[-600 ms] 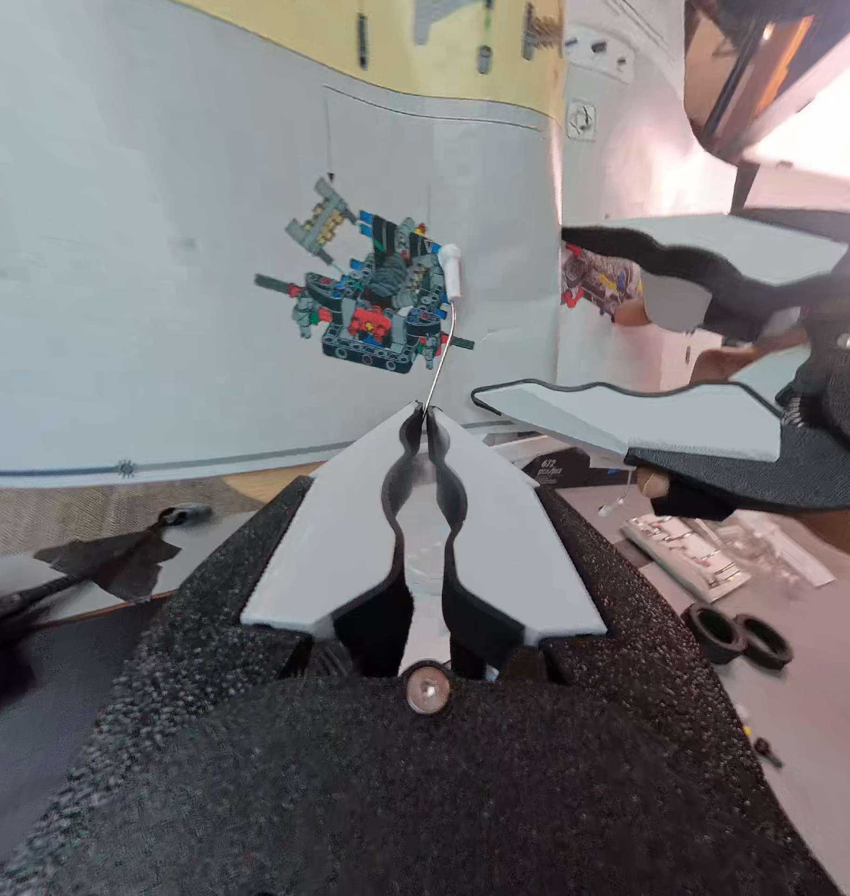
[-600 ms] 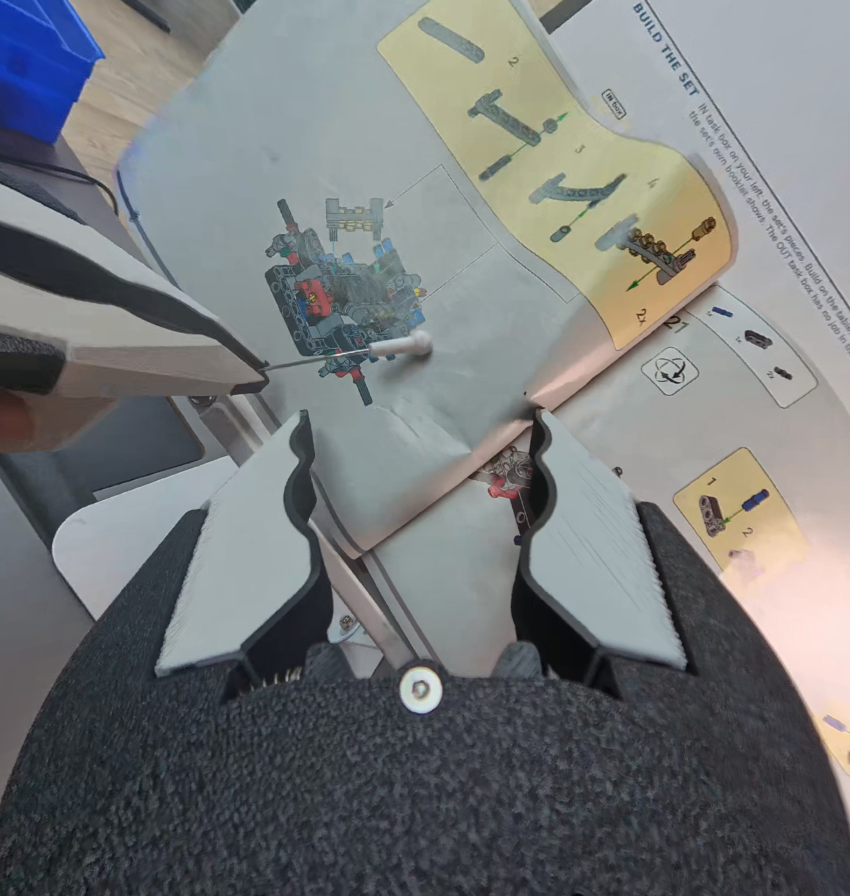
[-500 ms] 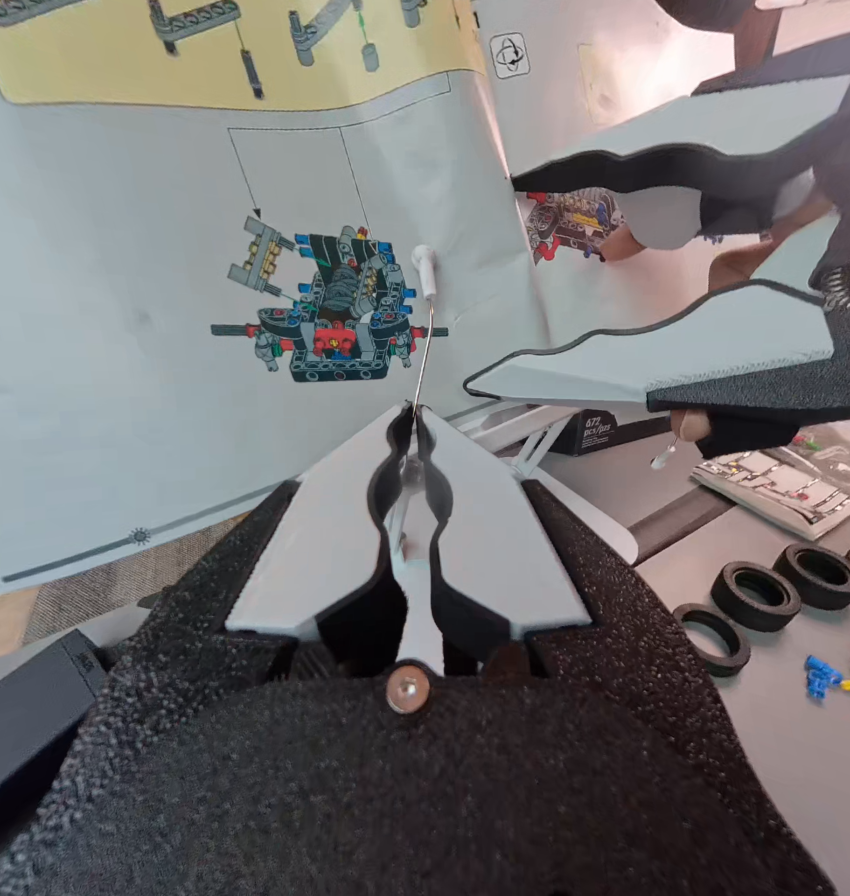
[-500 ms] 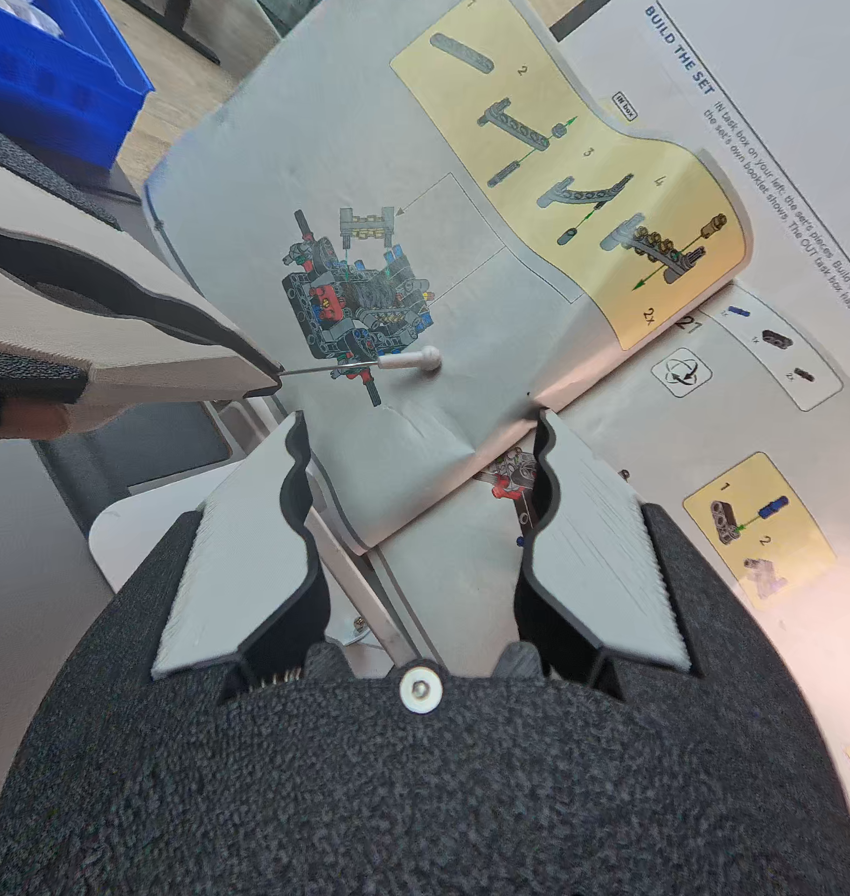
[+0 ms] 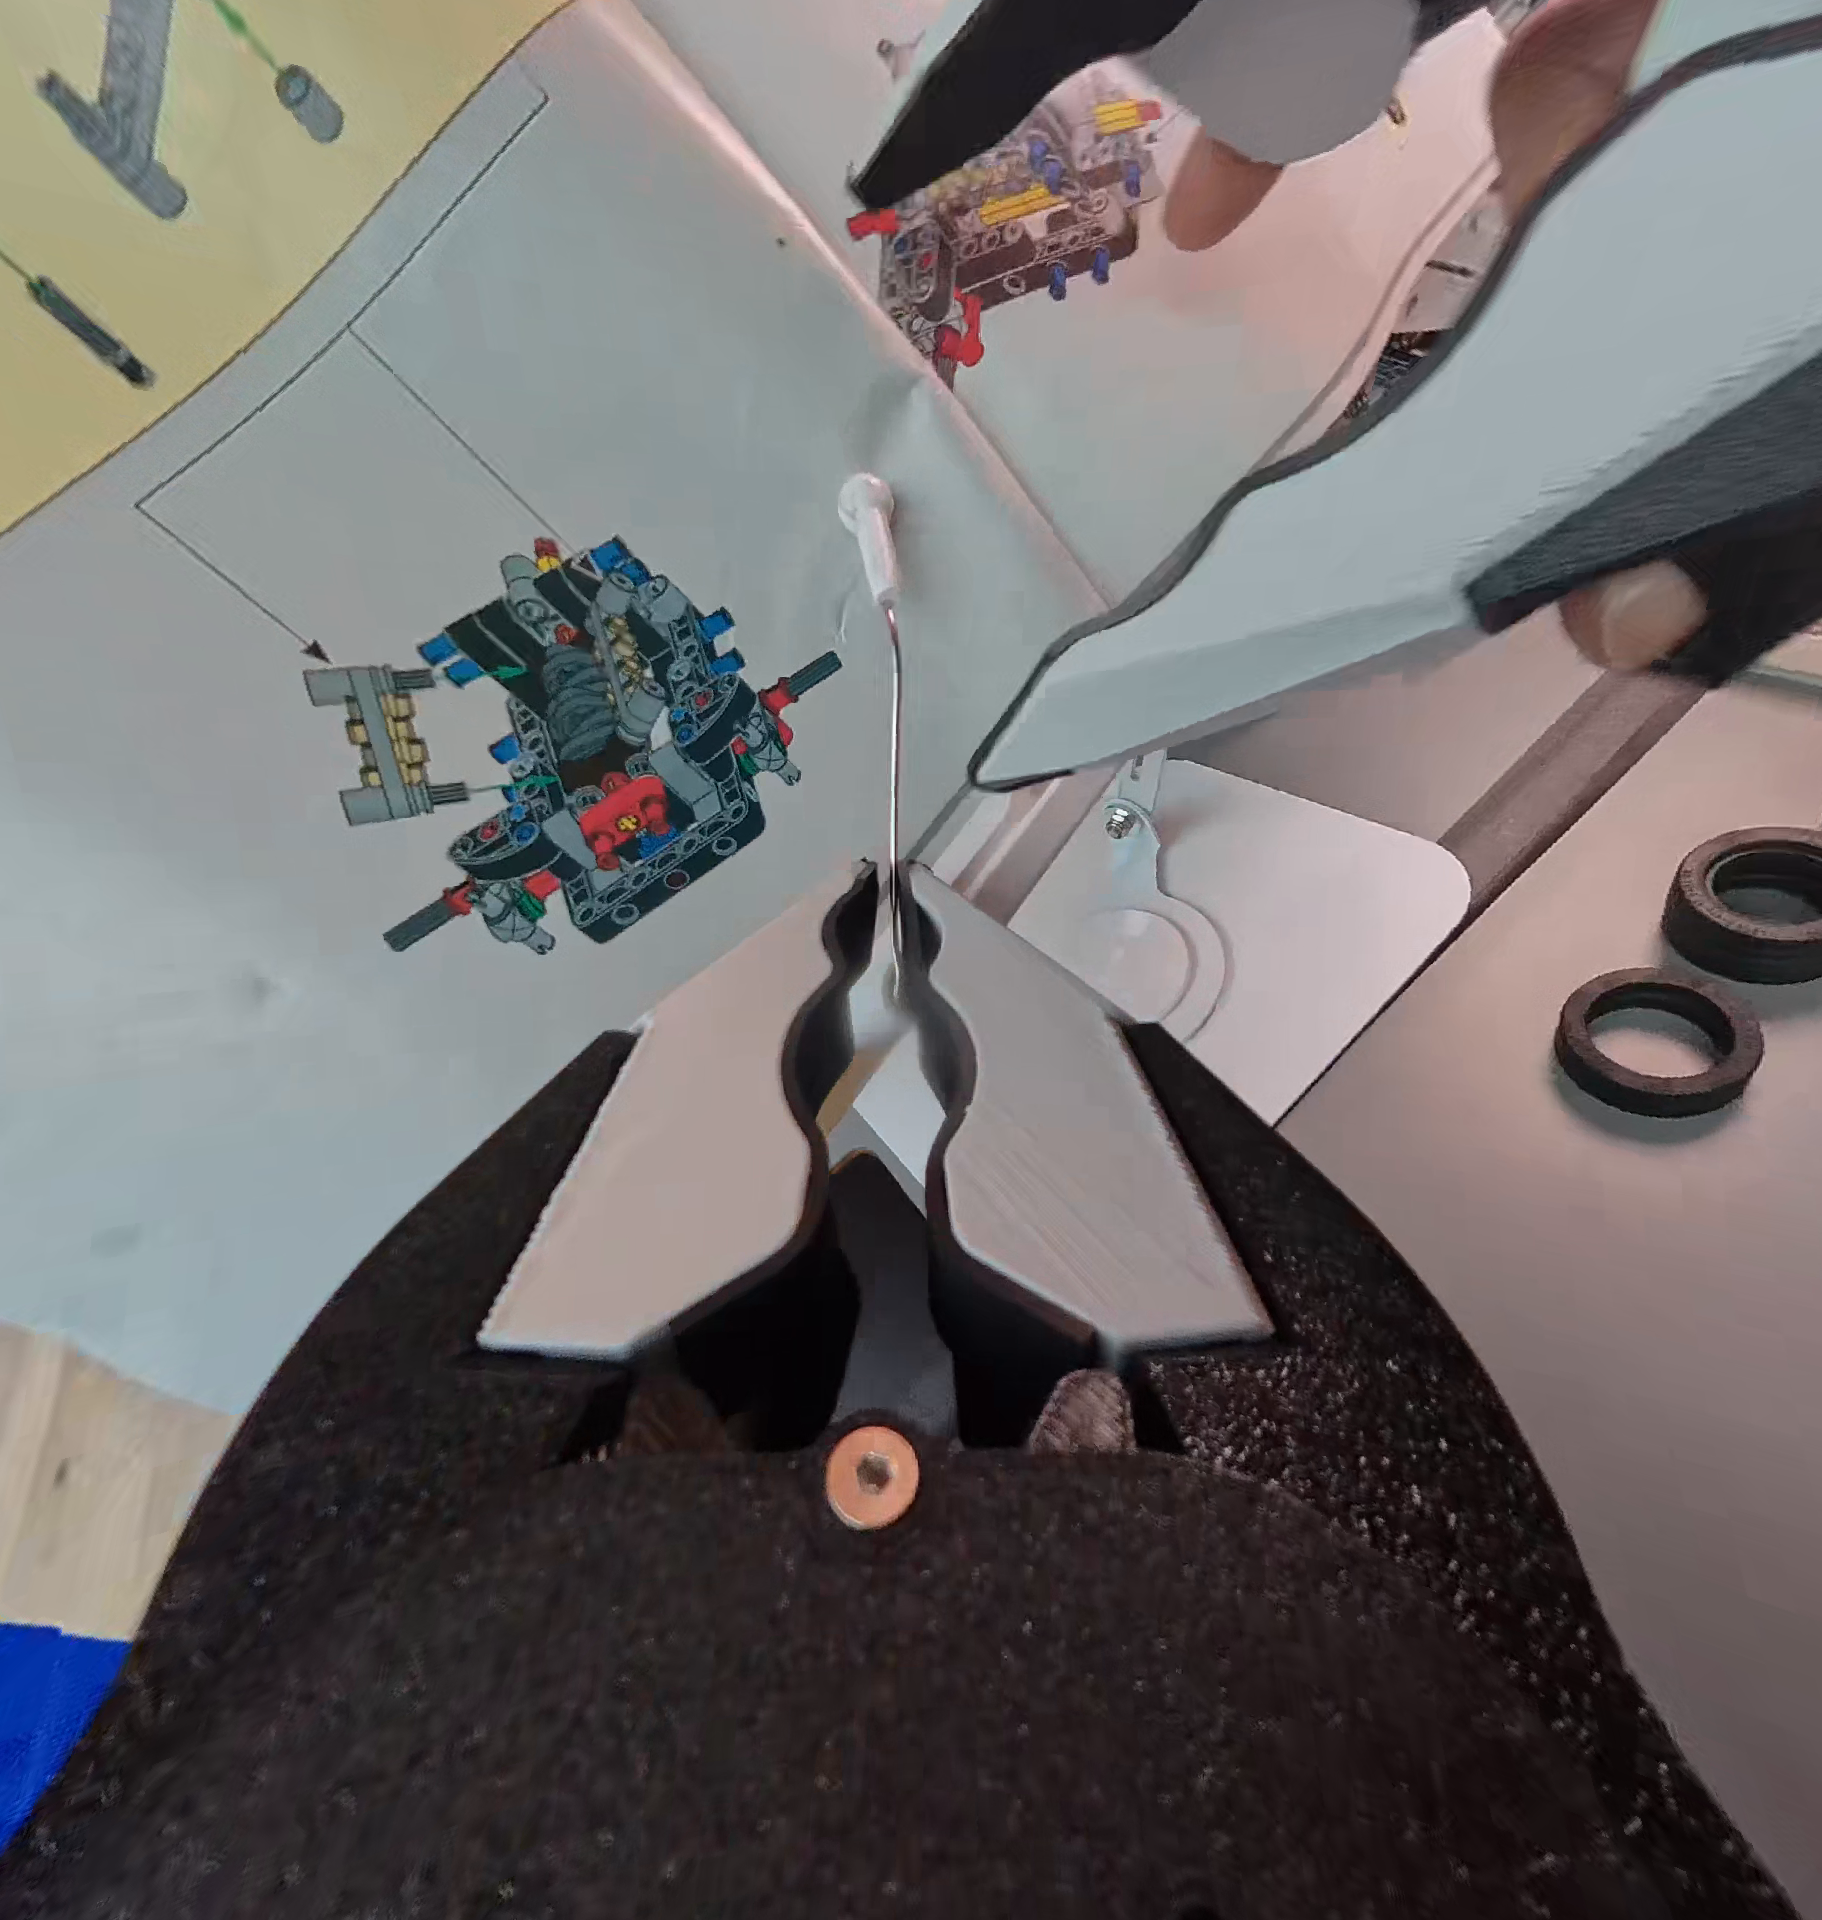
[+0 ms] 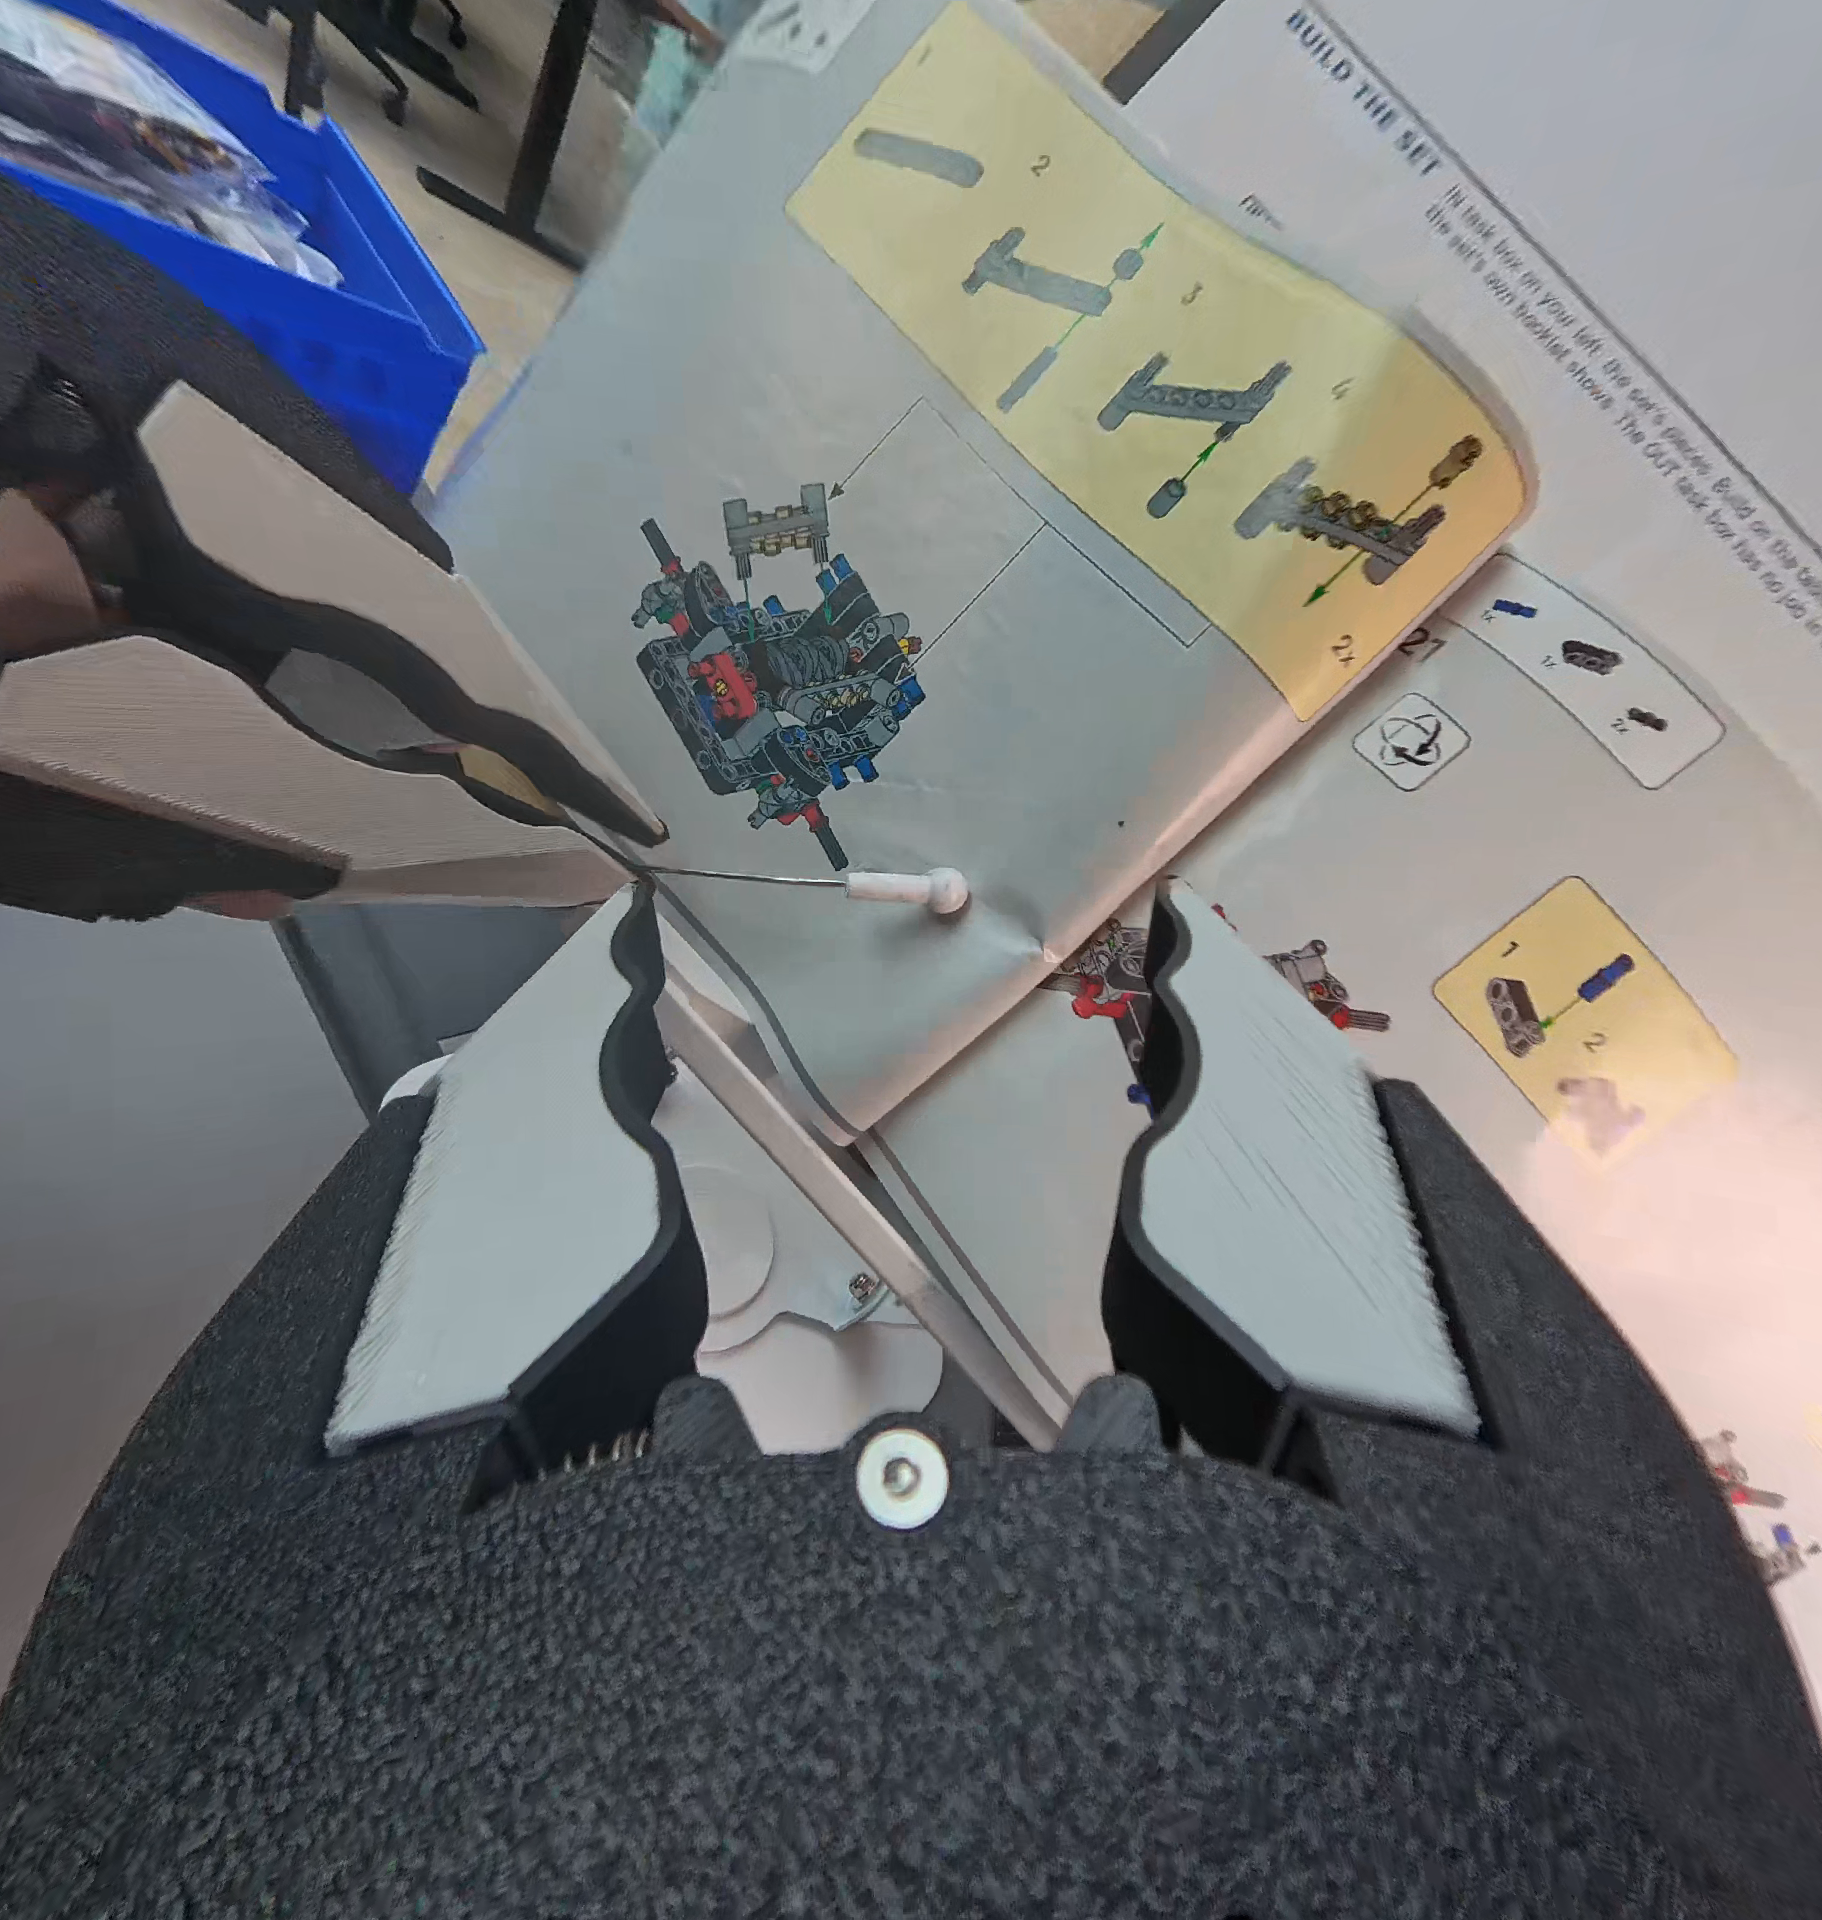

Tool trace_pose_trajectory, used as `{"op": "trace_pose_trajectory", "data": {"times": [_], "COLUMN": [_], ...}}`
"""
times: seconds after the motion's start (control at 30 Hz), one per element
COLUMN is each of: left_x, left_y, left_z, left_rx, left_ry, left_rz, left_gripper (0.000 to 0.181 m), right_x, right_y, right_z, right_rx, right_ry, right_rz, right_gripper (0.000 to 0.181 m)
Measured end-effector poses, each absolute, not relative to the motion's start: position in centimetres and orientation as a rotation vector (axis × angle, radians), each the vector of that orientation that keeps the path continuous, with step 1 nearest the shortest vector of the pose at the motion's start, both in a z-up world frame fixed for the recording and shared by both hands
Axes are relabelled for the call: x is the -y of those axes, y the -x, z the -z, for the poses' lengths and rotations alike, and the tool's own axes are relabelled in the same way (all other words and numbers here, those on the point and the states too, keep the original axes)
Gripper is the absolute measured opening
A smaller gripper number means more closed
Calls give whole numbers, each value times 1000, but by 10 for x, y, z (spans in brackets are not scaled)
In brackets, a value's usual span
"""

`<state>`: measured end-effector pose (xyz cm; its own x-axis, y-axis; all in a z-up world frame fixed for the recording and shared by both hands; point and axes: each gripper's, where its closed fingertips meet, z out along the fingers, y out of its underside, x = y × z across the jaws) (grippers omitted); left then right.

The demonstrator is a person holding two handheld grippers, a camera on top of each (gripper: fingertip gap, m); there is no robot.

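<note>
- My left gripper (image 5: 891, 873) is clamped on a thin wire tool (image 5: 894, 727), its white tip (image 5: 869, 530) touching the booklet page (image 5: 626, 364) at 12 o'clock.
- My right gripper (image 6: 902, 925) gapes empty; the white tip sits at its 12 o'clock.
- Black tyres (image 5: 1764, 904) lie at 3 o'clock.

Two grippers: the left (image 5: 891, 873) closed on one thin wire tool (image 5: 891, 665), the right (image 6: 902, 925) with its fingers apart. One open booklet (image 6: 886, 416). Three black tyres (image 5: 1769, 904), one cut by the frame edge. One blue bin (image 6: 367, 322).
</note>
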<state>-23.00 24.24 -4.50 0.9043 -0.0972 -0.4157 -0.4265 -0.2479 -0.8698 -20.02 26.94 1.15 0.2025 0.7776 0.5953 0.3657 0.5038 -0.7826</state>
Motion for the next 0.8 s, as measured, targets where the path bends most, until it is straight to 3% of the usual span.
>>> {"op": "trace_pose_trajectory", "data": {"times": [0.1, 0.63, 0.8], "left_x": [-240, -246, -202], "left_y": [239, 260, 206], "left_z": [44, 47, 6], "left_rx": [-248, -200, -267], "left_ry": [1826, 1874, 1693], "left_rz": [-241, -138, -30], "left_gripper": [23, 24, 34], "right_x": [-253, -118, -111], "right_y": [165, -66, -105], "right_z": [-22, 72, 91], "right_rx": [1349, 1255, 1174], "right_ry": [1073, 1336, 1434], "right_rz": [-436, -666, -695], "right_gripper": [89, 86, 73]}}
